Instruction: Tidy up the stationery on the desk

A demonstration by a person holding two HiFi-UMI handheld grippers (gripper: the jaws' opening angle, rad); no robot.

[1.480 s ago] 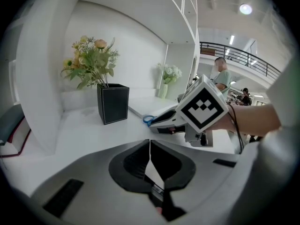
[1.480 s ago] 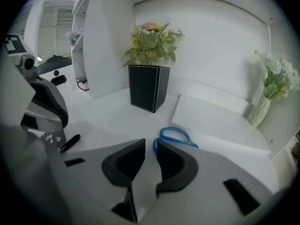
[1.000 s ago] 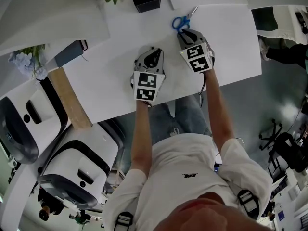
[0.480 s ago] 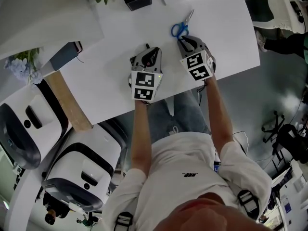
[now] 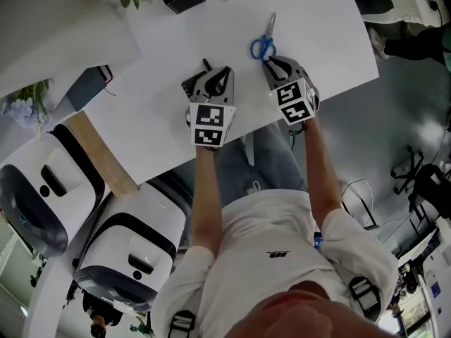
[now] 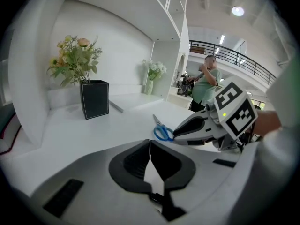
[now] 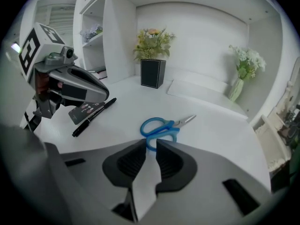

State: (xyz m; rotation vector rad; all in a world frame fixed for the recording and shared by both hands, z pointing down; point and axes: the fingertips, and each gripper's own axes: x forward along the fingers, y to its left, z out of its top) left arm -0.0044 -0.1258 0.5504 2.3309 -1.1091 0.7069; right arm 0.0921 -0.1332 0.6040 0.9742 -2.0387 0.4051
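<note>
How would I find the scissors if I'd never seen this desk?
Look at the white desk, then at the right gripper. The scissors lie flat just ahead of its tips. They are the only thing with blue handles; the marker nearby is all black.
</note>
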